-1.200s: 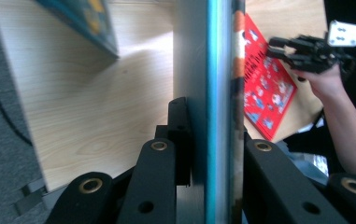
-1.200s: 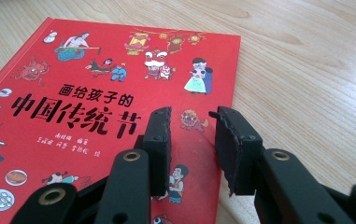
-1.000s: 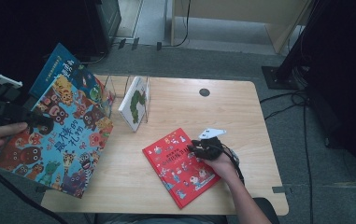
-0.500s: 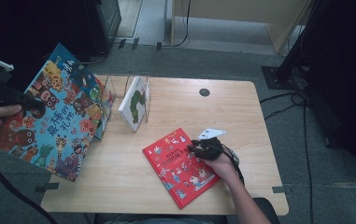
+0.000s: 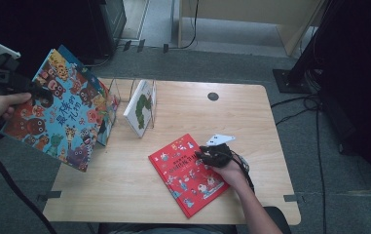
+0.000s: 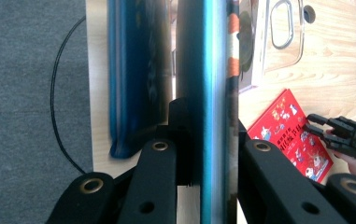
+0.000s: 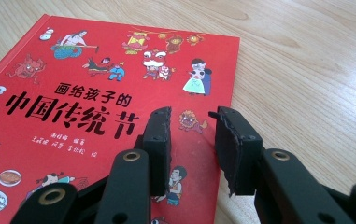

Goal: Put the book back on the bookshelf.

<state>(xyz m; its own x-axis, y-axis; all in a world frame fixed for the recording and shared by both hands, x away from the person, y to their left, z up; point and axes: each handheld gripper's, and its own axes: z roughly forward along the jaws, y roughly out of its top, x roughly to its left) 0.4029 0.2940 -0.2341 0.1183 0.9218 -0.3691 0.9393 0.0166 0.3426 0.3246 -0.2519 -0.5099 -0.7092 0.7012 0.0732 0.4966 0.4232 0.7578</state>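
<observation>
Blue monster-covered picture book [image 5: 59, 109] hangs clamped in the left gripper [image 5: 39, 92] above the wooden table's [image 5: 251, 117] left edge, seemingly bound for the wire rack [image 5: 129, 100]; right gripper [image 7: 189, 140], part-open and empty, steadies a red hardcover [image 7: 87, 107].

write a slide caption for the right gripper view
Right gripper, jaws apart, rests over the red picture book lying flat on the wooden table.

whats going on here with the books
A person is sorting picture books at a wooden table. The left gripper is shut on a large blue picture book, held up in the air off the table's left edge, near a clear rack with a white book in it. The right gripper rests open over a red book lying flat.
</observation>
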